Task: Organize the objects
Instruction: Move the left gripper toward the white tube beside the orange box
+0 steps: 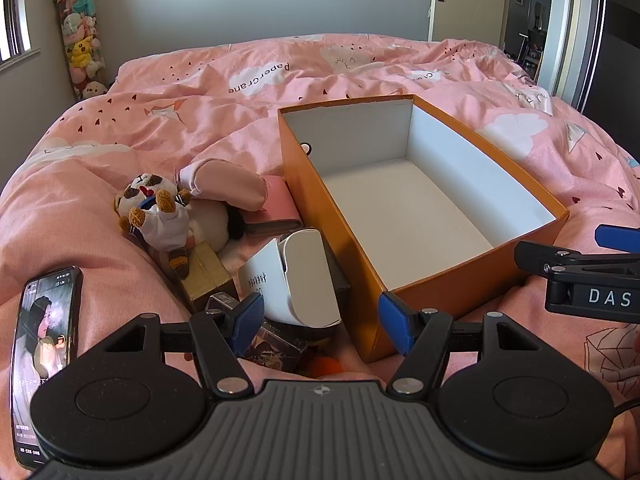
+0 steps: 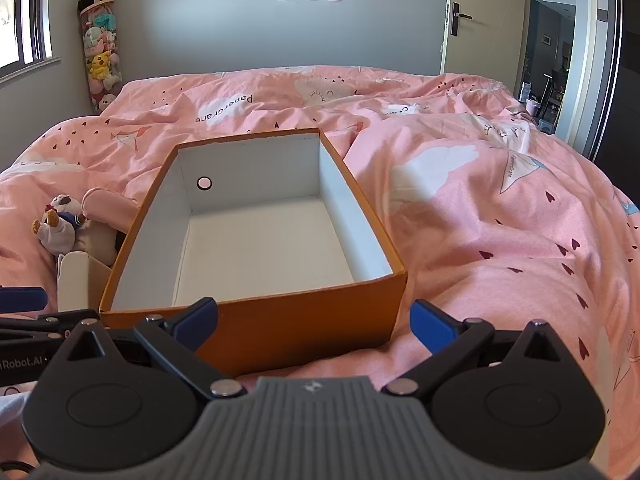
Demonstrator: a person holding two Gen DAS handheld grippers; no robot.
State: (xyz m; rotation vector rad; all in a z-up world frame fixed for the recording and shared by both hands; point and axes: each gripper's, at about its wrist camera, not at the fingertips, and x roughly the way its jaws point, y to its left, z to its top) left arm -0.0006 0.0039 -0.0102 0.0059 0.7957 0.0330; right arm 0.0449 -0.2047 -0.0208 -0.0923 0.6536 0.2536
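On a pink bed [image 1: 360, 64]: empty orange box [image 1: 320, 216], long side pointing away. Toy pile with white case [image 1: 308, 280] just ahead of left gripper [image 1: 320, 320], nearer than right gripper [image 2: 314, 326]. Both wide open, holding nothing.

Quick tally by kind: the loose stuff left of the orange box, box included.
Orange box: 1
Plush toys (dog plush, pale plush): 2
Phone: 1
Pink wallet: 1
White case: 1
Gold box: 1
Dark small boxes: about 2, partly hidden
Total: about 9
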